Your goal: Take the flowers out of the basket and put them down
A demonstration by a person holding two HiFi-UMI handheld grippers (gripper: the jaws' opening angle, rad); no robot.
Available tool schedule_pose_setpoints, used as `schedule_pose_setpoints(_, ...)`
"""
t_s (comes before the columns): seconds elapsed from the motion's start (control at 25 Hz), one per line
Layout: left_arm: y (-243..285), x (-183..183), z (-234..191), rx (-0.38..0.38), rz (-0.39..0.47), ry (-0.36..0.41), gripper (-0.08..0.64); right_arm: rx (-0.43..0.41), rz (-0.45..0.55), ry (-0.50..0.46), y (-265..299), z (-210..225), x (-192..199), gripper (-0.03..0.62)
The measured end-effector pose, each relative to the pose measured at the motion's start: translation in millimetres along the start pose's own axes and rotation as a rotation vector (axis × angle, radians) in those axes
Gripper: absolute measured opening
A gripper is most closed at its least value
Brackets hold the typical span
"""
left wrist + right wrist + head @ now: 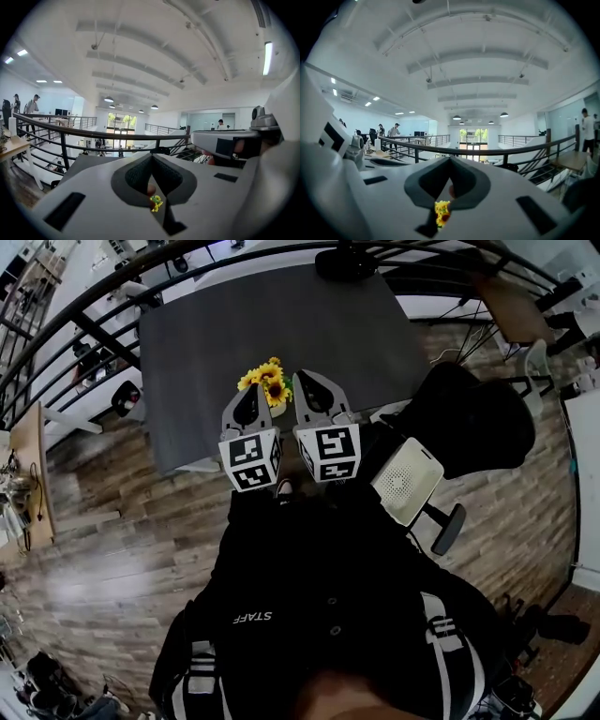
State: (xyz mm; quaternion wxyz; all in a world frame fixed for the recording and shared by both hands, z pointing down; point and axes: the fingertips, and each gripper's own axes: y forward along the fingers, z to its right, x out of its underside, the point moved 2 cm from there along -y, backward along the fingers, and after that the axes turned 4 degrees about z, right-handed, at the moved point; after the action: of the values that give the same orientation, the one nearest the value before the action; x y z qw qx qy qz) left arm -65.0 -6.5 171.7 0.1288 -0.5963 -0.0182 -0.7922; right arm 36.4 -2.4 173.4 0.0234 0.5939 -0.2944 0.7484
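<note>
"On the dark table (281, 315), close to its near edge, where do the flowers sit?"

"Right there: a small bunch of yellow flowers (265, 381) just past the two grippers' tips. From the head view only the blooms show, and the stems are covered by the gripper bodies."

"And the basket?"

"Hard to make out. A pale sliver (278, 410) under the blooms, in the gap between the grippers, may be its rim, but I can't be sure."

"Is either gripper holding anything?"

"No. The left gripper (253, 390) has its jaws closed tip to tip on nothing. In the left gripper view the tips (151, 157) meet, and a scrap of the flowers (156, 202) shows far below through the slit under them. The right gripper (315, 379) is the same, with tips pressed together (450, 159) and a bit of yellow bloom (441, 213) visible through the lower gap."

"How do the two grippers stand to each other?"

"Side by side and near each other, both raised above the bunch and apart from it. Their marker cubes (251, 458) (329, 451) face the head camera."

"What lies around them?"

"A black railing (94, 324) curves beyond the table. A black office chair (469, 418) stands to the right on a wood floor (112, 559). The person's dark jacket fills the bottom of the head view and hides the hands."
</note>
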Motion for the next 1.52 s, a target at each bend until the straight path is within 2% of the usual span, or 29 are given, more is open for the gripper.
schedule_pose_setpoints(0.36, -6.2, -23.4, 9.0, 0.031, 0.033, 0.01, 0.002, -0.02, 0.041, 0.001, -1.1, -2.7, -23.6, 0.014)
schedule_pose_setpoints(0.68, -6.2, -33.8, 9.0, 0.052, 0.051, 0.016, 0.0, -0.031, 0.056, 0.001, 0.2, -2.7, -29.5, 0.014)
schedule_pose_setpoints(1.52, 6.6, -29.3, -4.6, 0.065, 0.062, 0.022, 0.0, -0.009, 0.059, -0.024, 8.7, -6.7, -21.4, 0.014)
